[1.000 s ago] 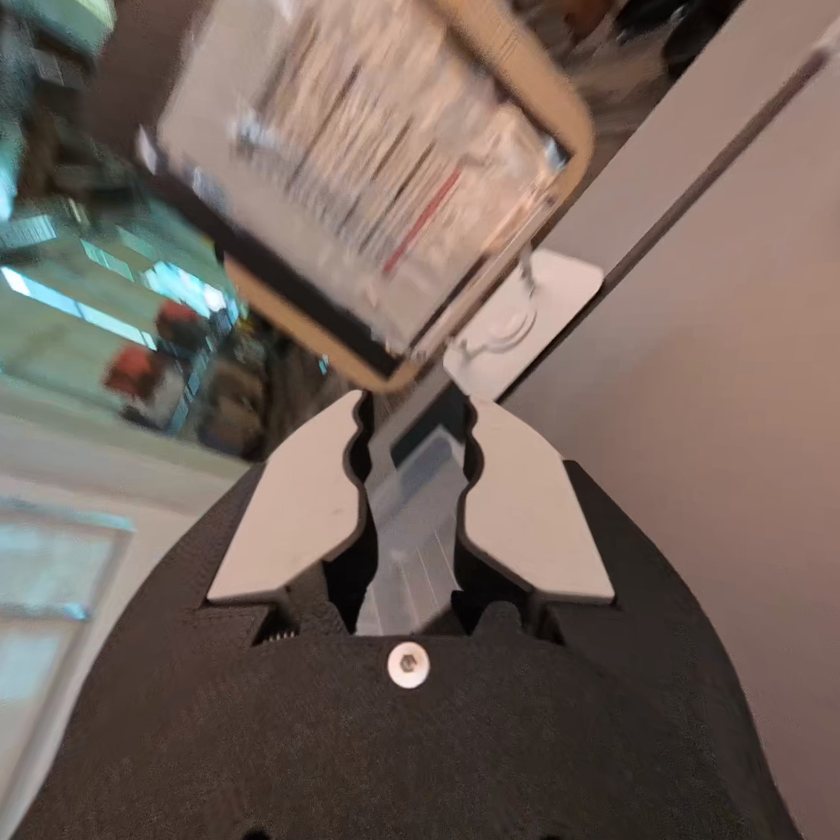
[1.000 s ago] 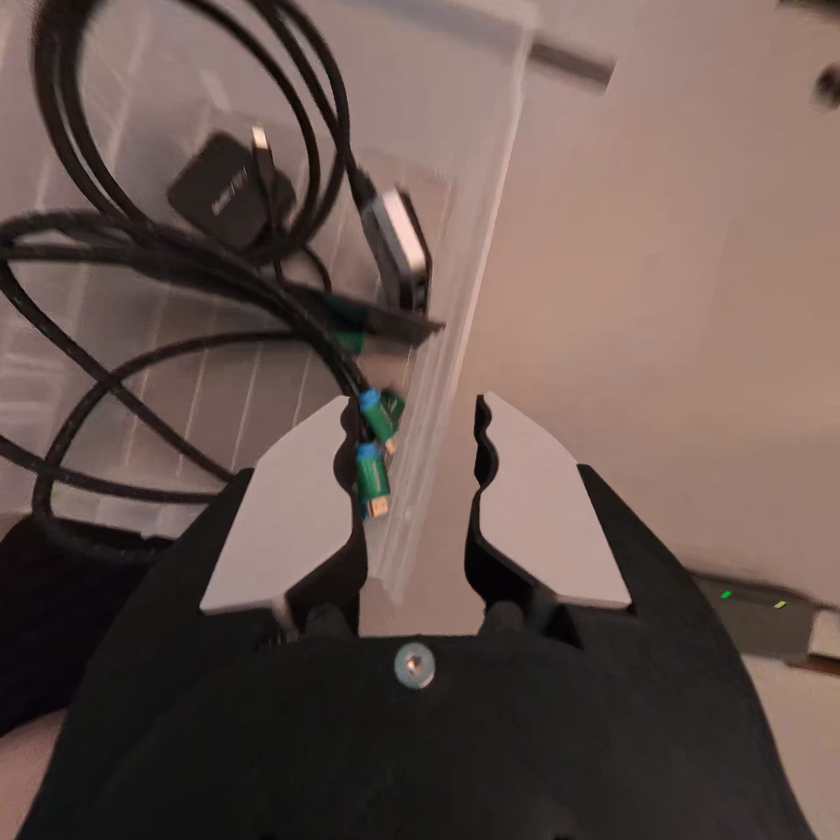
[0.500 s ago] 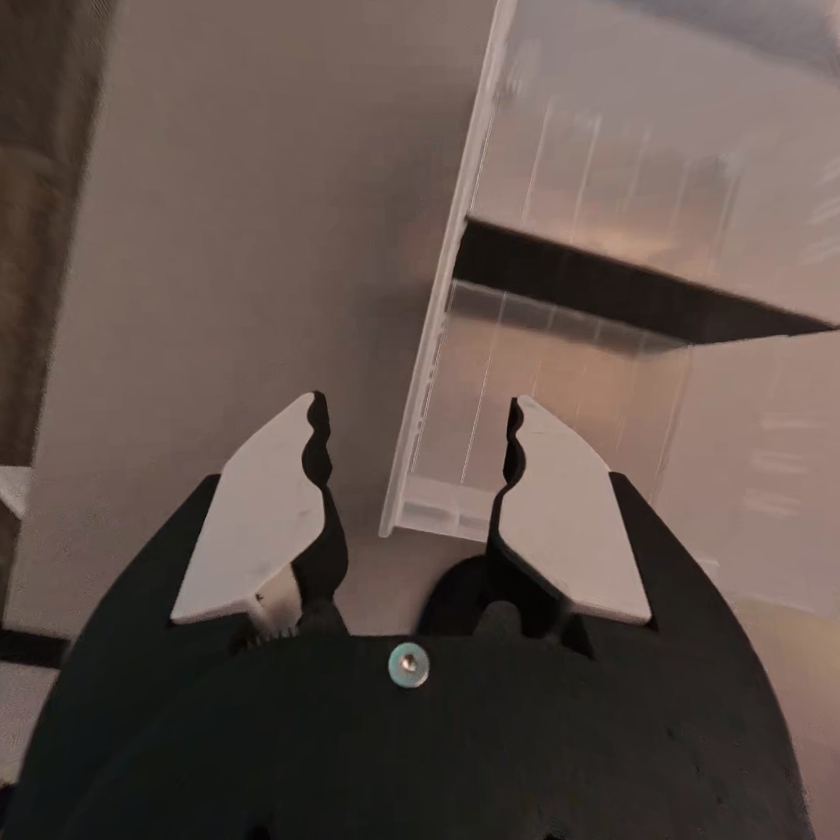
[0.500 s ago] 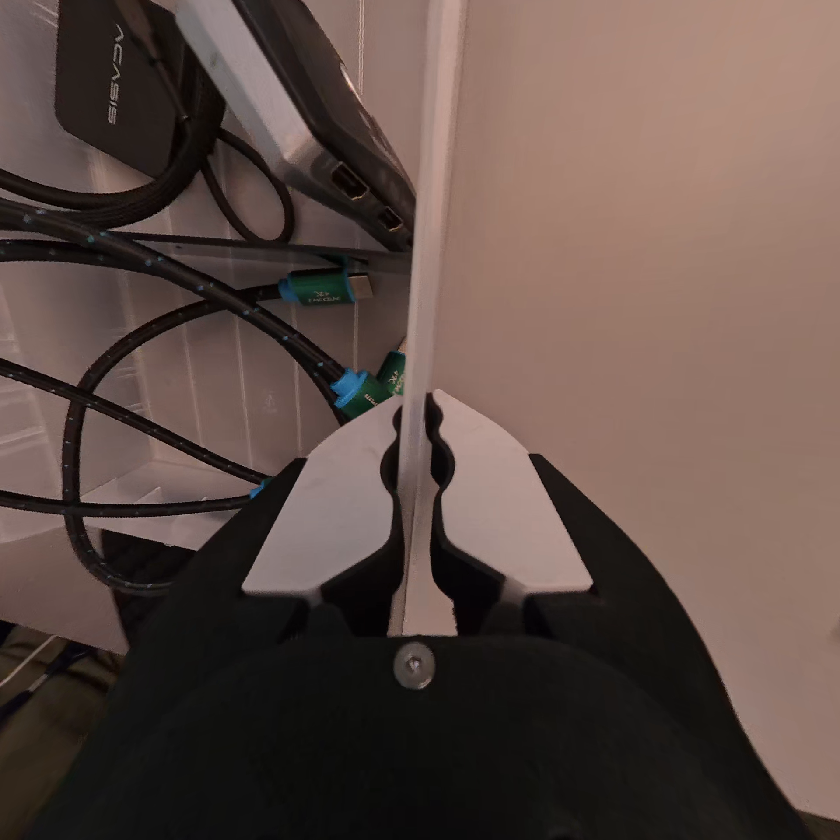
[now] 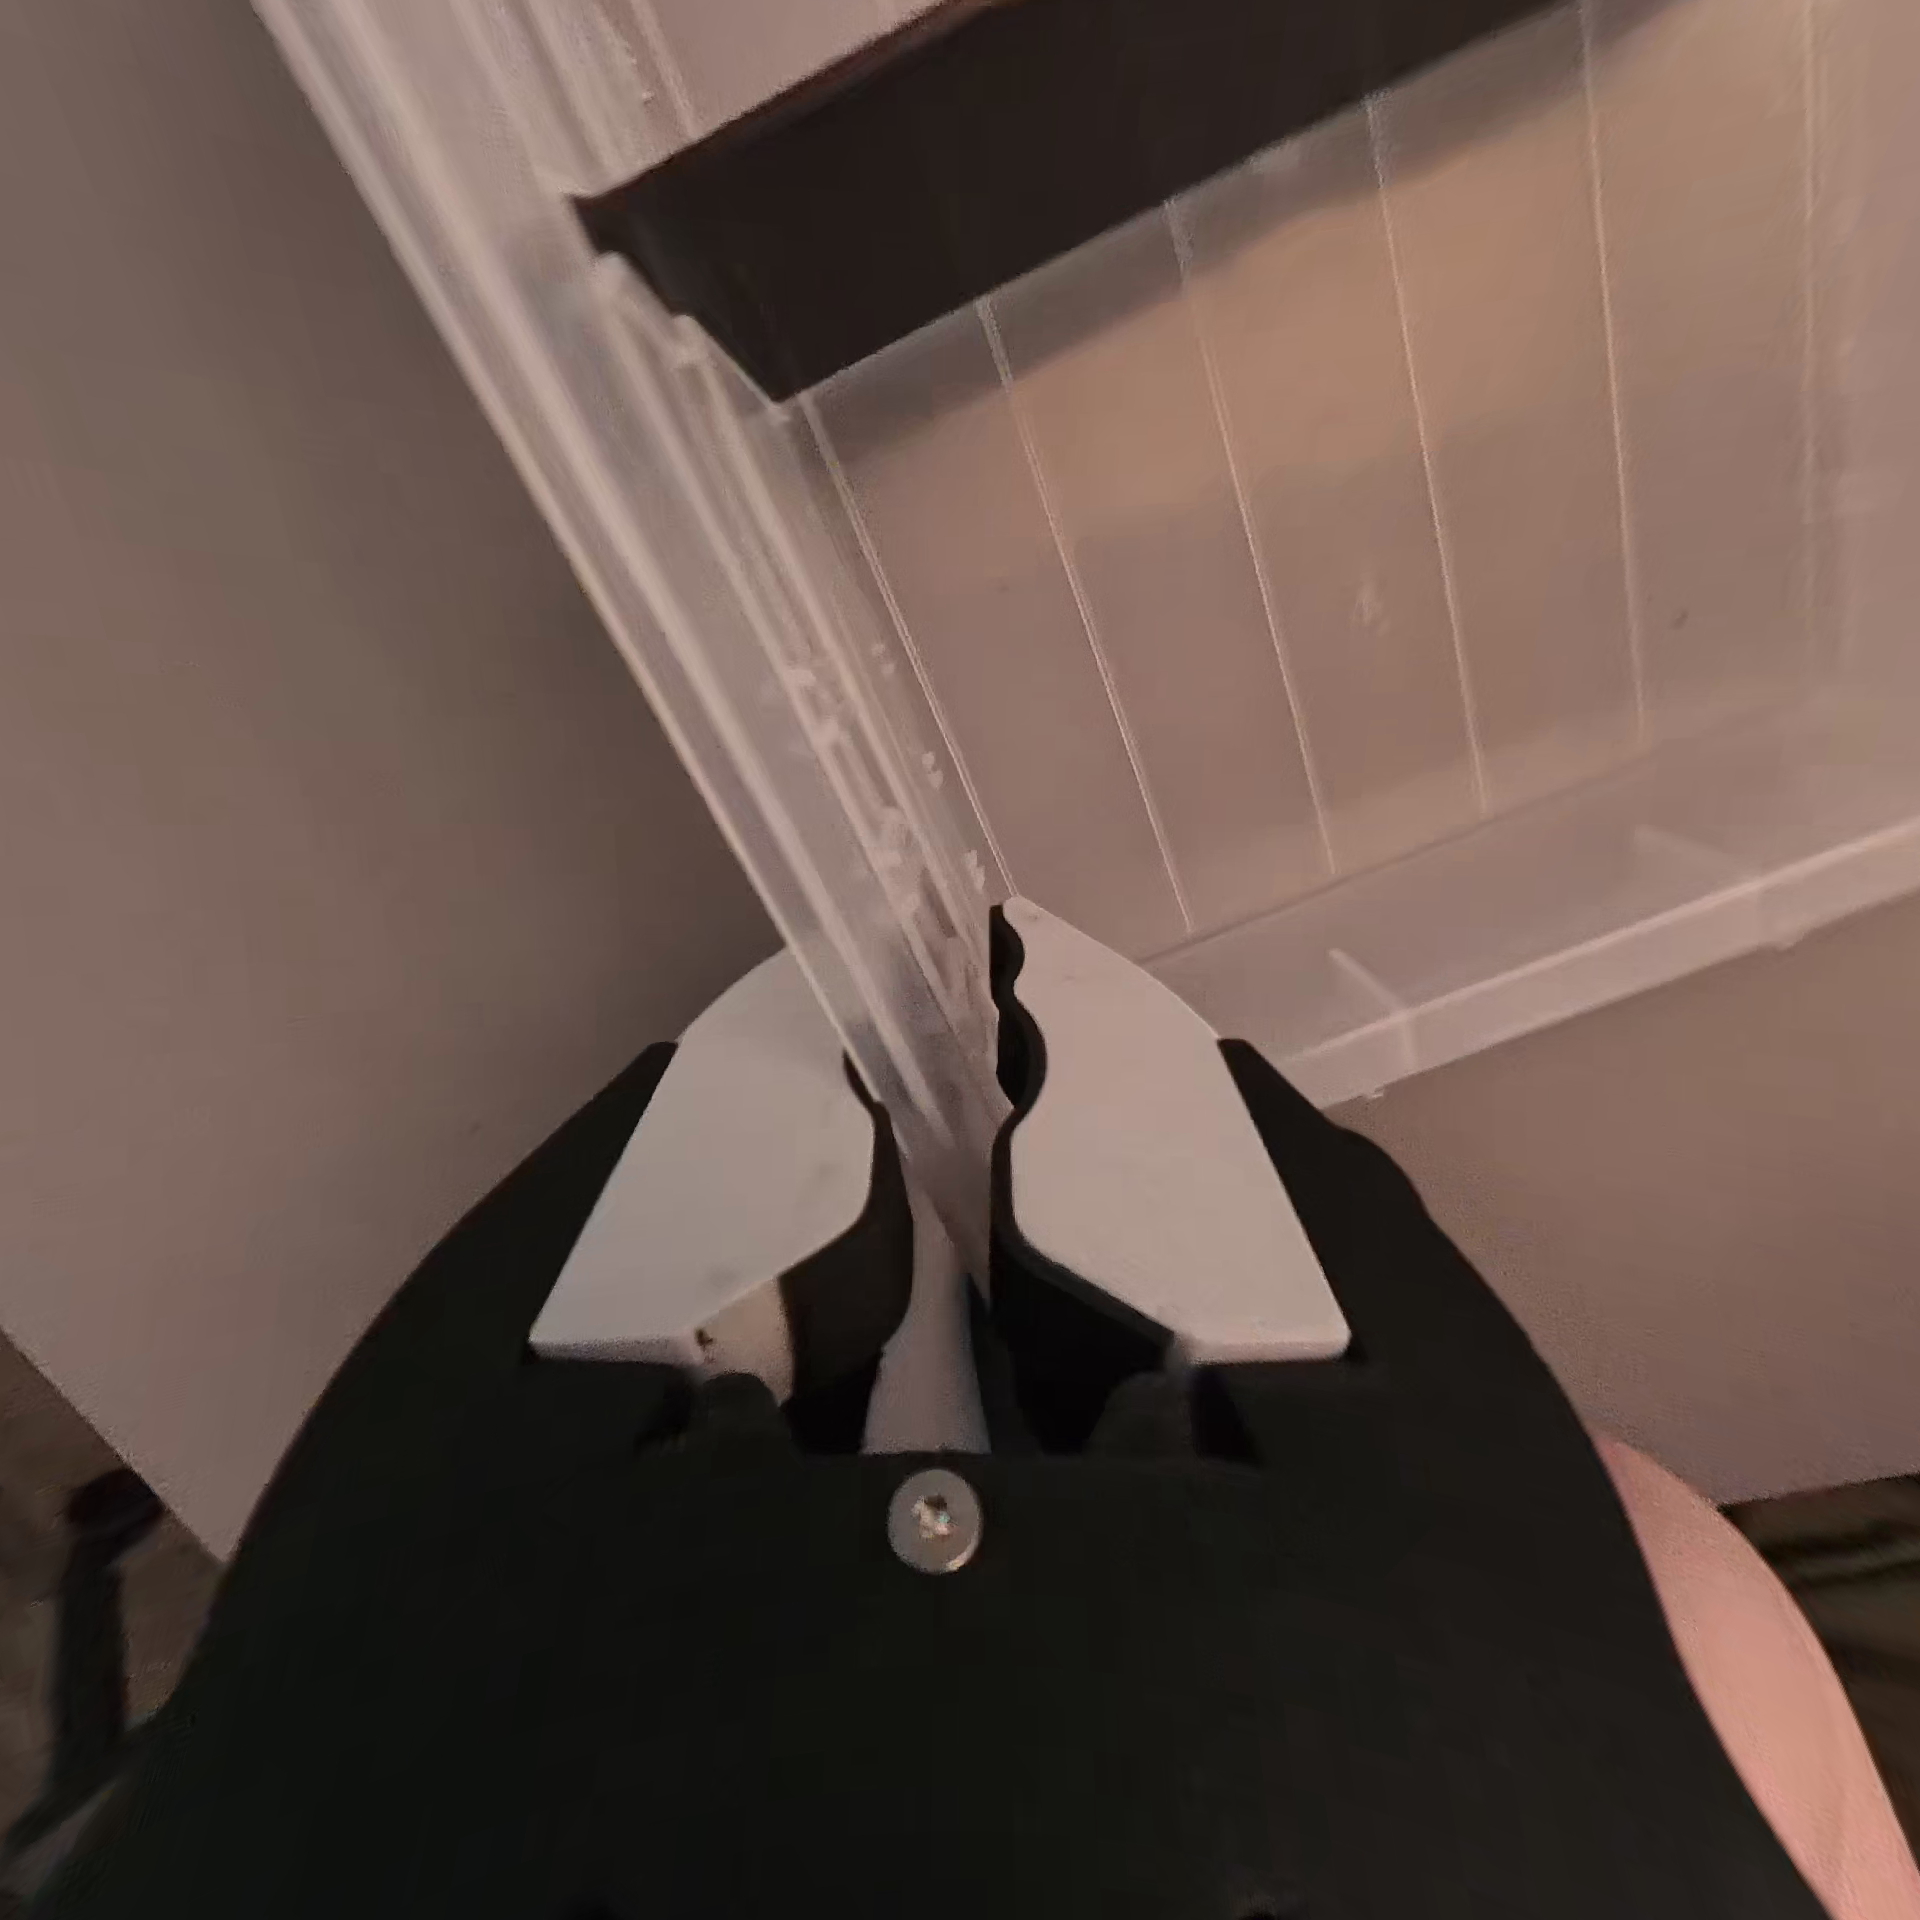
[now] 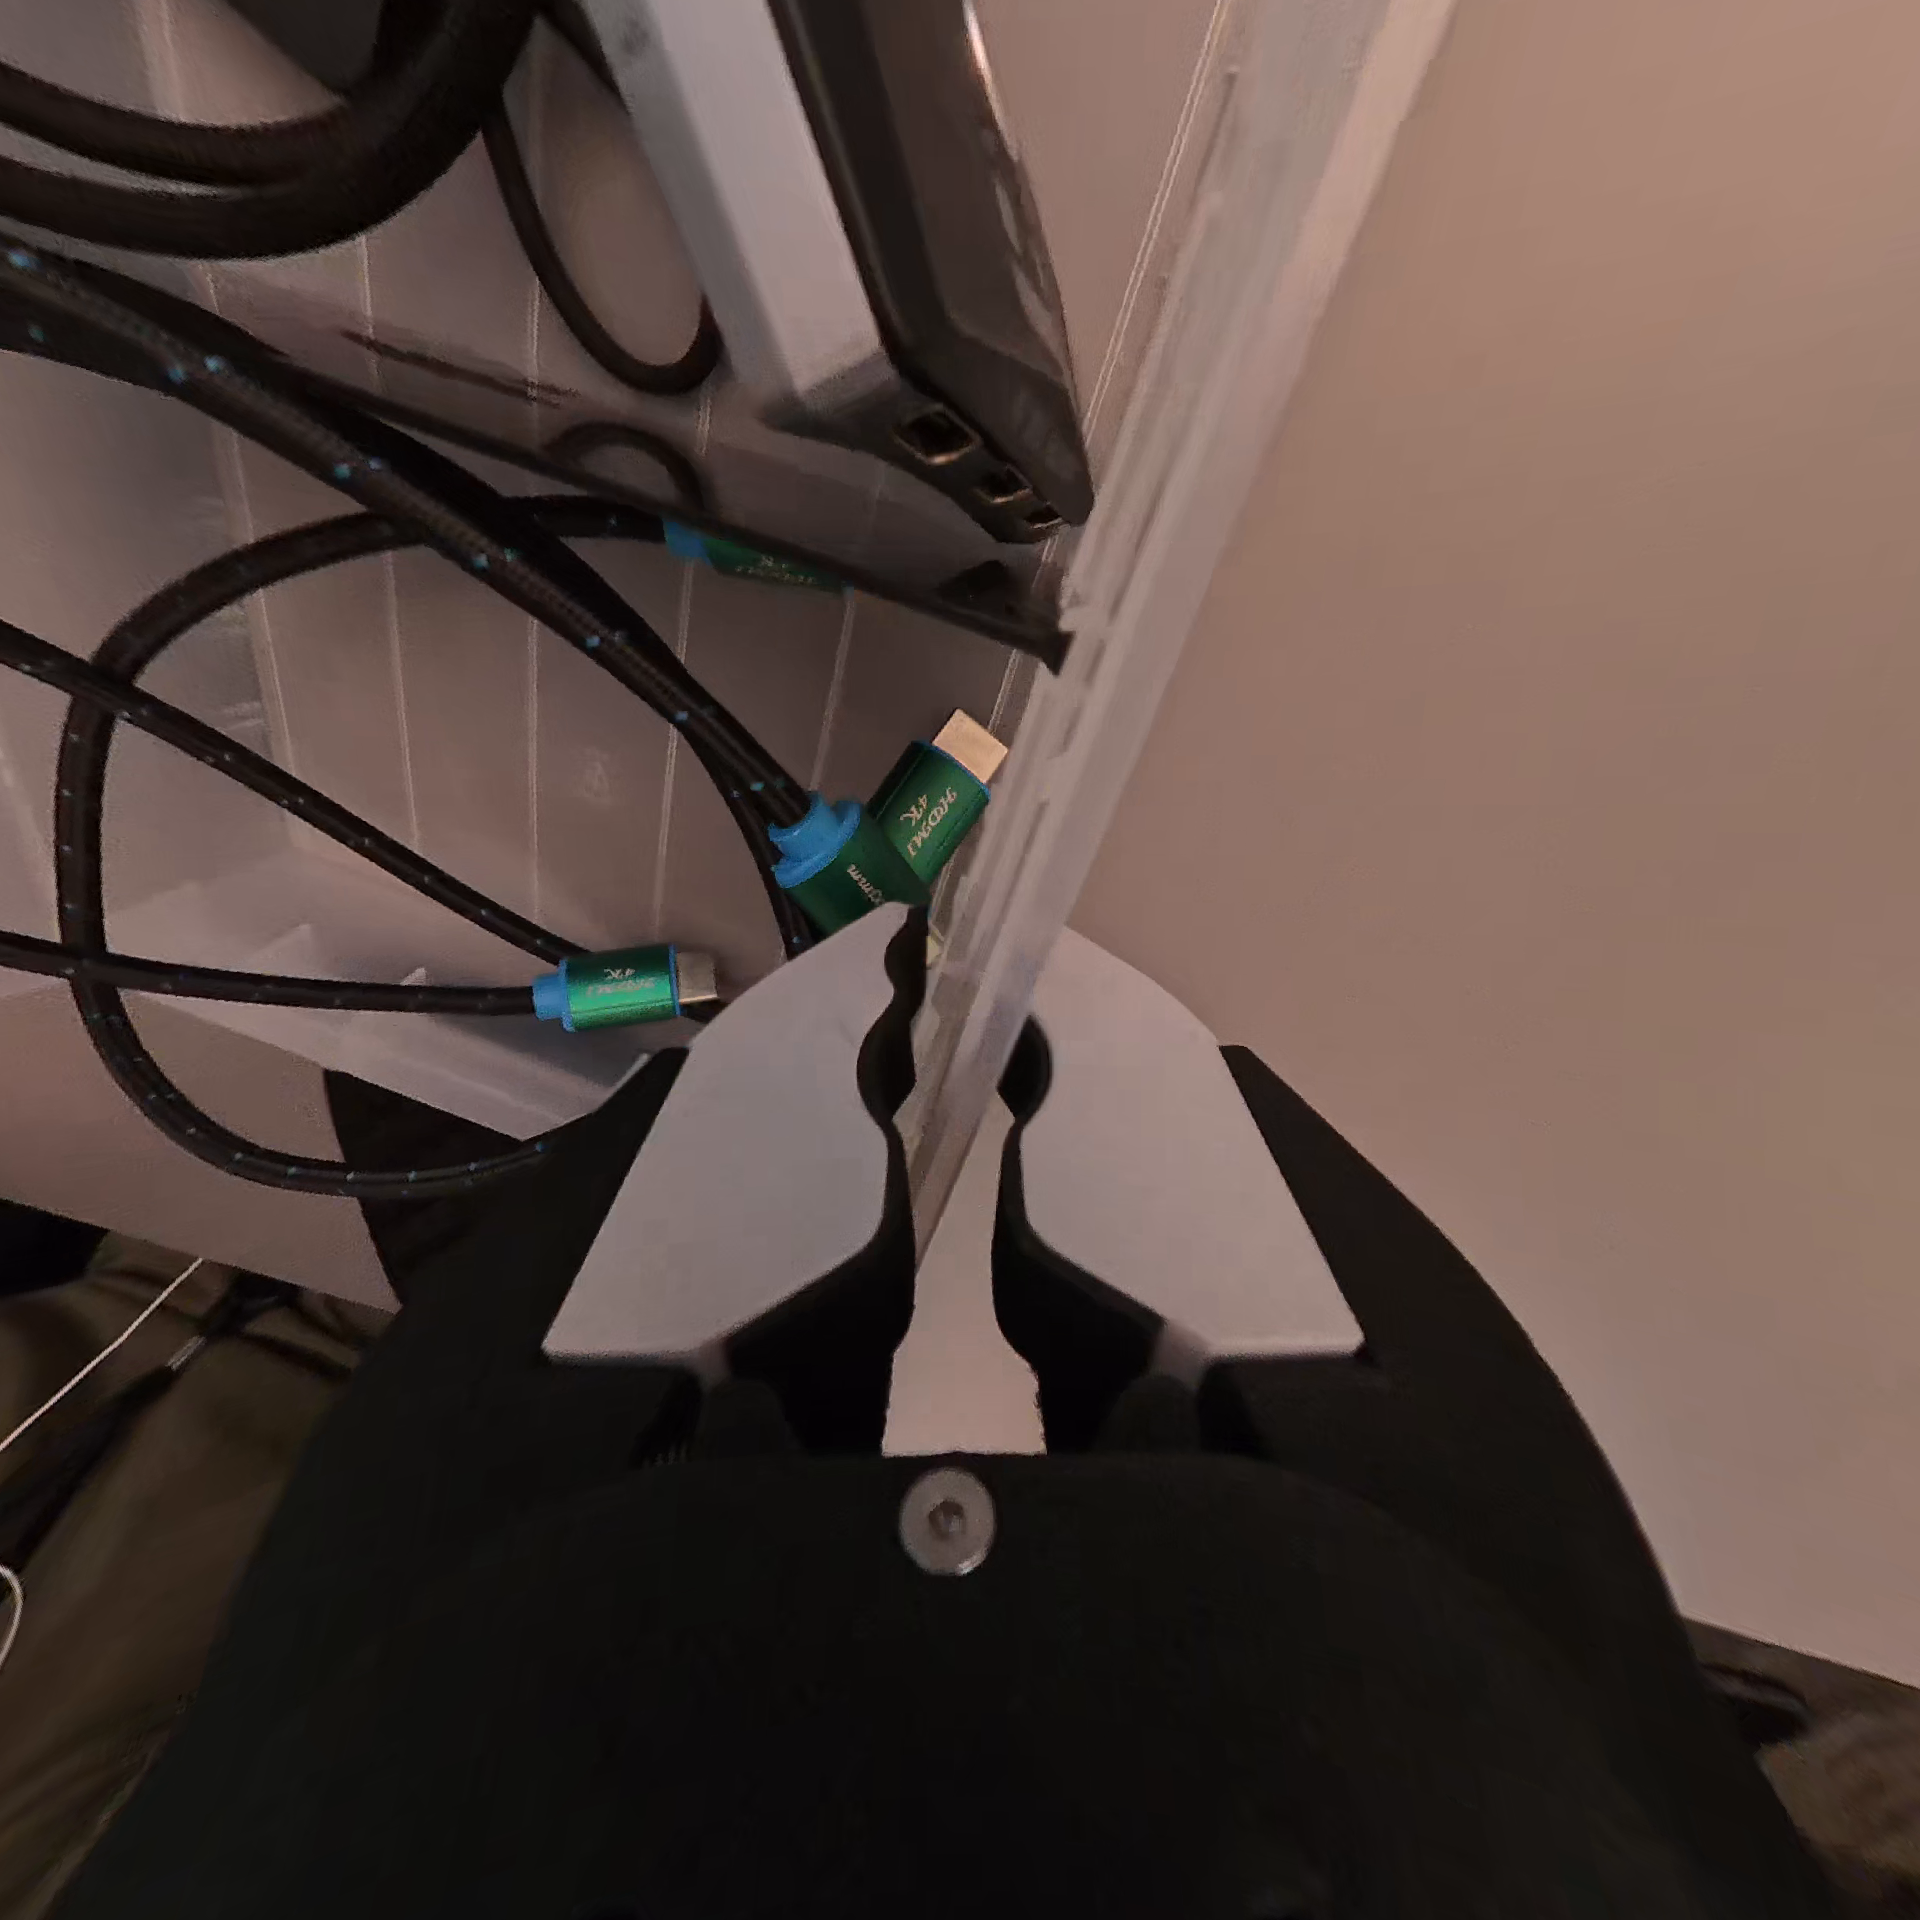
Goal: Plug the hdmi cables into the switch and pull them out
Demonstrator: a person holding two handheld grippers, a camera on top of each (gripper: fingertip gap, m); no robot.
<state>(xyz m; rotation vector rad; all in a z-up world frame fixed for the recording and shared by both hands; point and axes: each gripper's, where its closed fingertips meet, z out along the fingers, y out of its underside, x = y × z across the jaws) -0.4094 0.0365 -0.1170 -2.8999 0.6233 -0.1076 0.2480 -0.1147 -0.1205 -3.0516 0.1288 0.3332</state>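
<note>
A: Both our claws are clenched on the clear plastic bin. The left claw (image 5: 940,1039) pinches one side wall of the bin (image 5: 727,582), and the right claw (image 6: 961,1039) pinches the opposite wall.

B: Agreed. Nothing we actually need is in hand yet. The switch (image 6: 935,343), a flat dark box with a grey edge, lies inside the bin against the right wall, its ports facing down toward our right claw.

A: And the hdmi cables (image 6: 343,717) are loose in there too. One green plug (image 6: 940,805) leans on the wall just above our right claw, another green plug (image 6: 623,987) lies lower on the bin floor, and a third sits partly behind the dark bar (image 6: 904,608) that crosses the bin.

B: What worries us from here?

A: The walls look thin and slick, and we grip only their edges. If one claw pulls harder than the other, we judge the bin could twist and slip free.

B: Then the switch would slide, and the braided cables could tangle further.

A: Also, that leaning plug is almost touching our right claw. Shifting the grip may knock it.

B: From the left wrist view we see only an empty part of the bin, so that side can't watch the cables.
</note>
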